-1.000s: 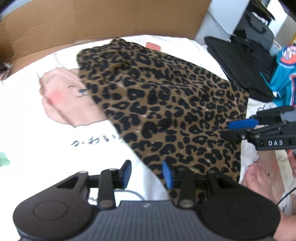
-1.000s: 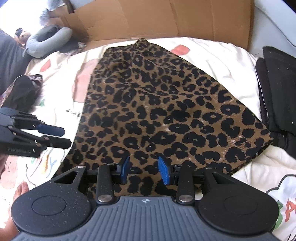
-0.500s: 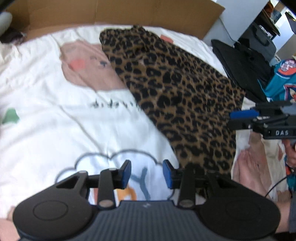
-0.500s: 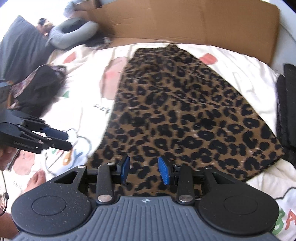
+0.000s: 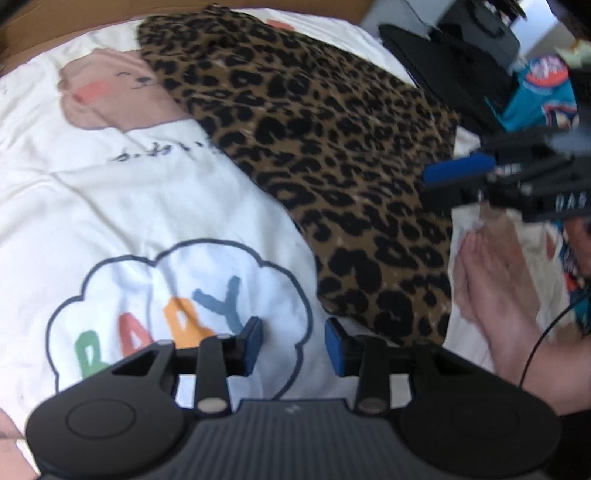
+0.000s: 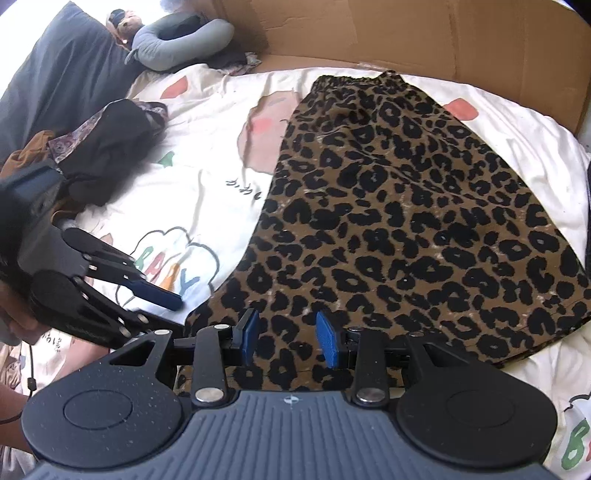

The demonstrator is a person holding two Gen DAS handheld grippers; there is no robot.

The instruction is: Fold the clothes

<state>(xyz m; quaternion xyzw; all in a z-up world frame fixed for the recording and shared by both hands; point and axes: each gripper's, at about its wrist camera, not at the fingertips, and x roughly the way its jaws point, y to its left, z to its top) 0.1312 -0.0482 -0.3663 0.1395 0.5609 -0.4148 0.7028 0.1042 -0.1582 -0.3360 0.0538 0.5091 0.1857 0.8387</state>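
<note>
Both wrist views low over skirt [image 5: 325, 147]

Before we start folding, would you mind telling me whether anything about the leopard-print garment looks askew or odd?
Nothing stands out. The leopard-print skirt lies spread flat on the white printed sheet, elastic waistband toward the cardboard, with no visible damage. Both the left gripper and right gripper are open and empty.

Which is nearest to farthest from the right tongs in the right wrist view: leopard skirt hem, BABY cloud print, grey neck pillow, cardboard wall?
From the right tongs:
1. Leopard skirt hem, directly under the open pads.
2. BABY cloud print, on the sheet to the left, by the left tongs.
3. Grey neck pillow at far upper left and cardboard wall along the back: too close to call.
</note>
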